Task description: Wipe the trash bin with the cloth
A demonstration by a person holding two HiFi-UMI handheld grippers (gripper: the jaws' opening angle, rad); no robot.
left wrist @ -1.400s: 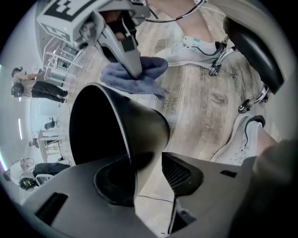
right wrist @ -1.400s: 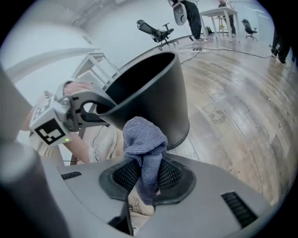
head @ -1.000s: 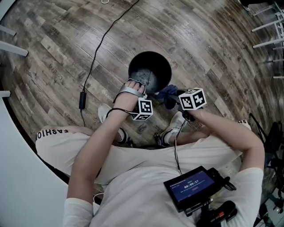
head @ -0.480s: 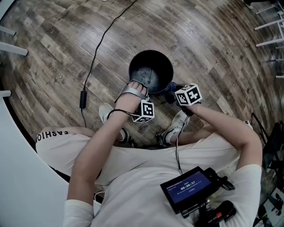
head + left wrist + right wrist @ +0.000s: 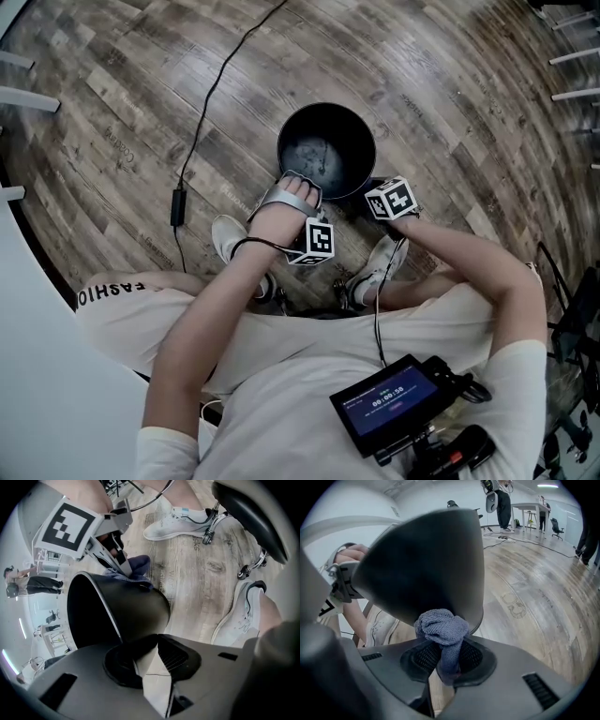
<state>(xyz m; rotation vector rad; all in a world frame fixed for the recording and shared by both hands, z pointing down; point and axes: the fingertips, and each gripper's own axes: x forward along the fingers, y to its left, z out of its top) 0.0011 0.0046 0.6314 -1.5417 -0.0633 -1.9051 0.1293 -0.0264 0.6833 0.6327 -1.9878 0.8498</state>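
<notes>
The black trash bin (image 5: 325, 150) stands on the wood floor between the person's feet. My left gripper (image 5: 293, 181) grips its near rim, with the thin wall of the trash bin (image 5: 117, 606) caught between the jaws of that left gripper (image 5: 150, 653). My right gripper (image 5: 371, 194) is at the bin's right outer side, shut on a bunched blue cloth (image 5: 443, 627). That cloth presses against the curved wall of the bin (image 5: 426, 559) just ahead of the right gripper (image 5: 445, 660). The left gripper view also shows the cloth (image 5: 136, 566) behind the bin.
A black cable (image 5: 202, 112) with a power brick (image 5: 176, 208) runs over the floor to the bin's left. White shoes (image 5: 228, 239) (image 5: 380, 262) flank the bin's near side. A screen (image 5: 394, 403) hangs at the person's chest. White furniture legs (image 5: 572, 66) stand at far right.
The right gripper has moved left to the bin's side, and the cloth is now mostly hidden against the wall. The left gripper stays at the near rim.
</notes>
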